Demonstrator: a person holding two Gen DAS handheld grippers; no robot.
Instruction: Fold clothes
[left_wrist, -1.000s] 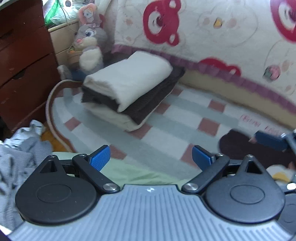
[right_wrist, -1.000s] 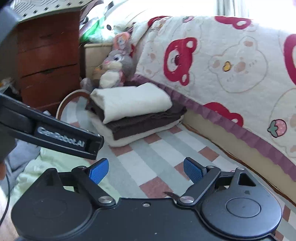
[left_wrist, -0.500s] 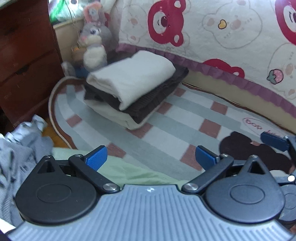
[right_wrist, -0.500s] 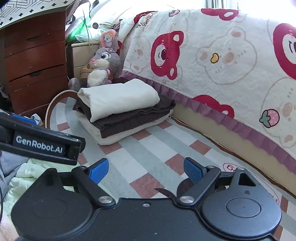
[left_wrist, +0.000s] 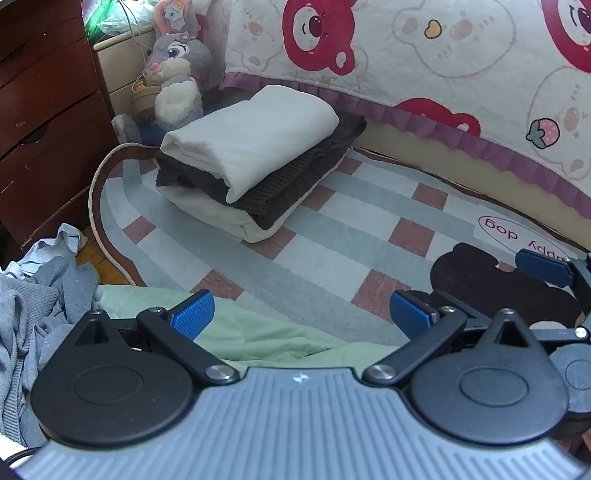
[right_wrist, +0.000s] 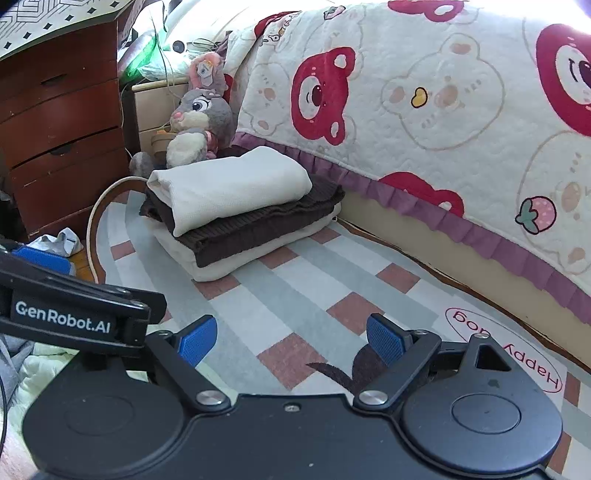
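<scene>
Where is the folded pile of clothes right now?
In both views the folded pile lies on the checked rug, upper left, just in front of the stuffed rabbit and beside the bed.

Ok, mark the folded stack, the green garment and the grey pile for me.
folded stack (left_wrist: 258, 147): left wrist view, on the white top layer.
green garment (left_wrist: 266, 336): left wrist view, on the cloth between the fingers.
grey pile (left_wrist: 40, 302): left wrist view, on the crumpled knit.

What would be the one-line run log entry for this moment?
left hand-held gripper: open, empty | right hand-held gripper: open, empty | folded stack: three items on rug | green garment: unfolded
</scene>
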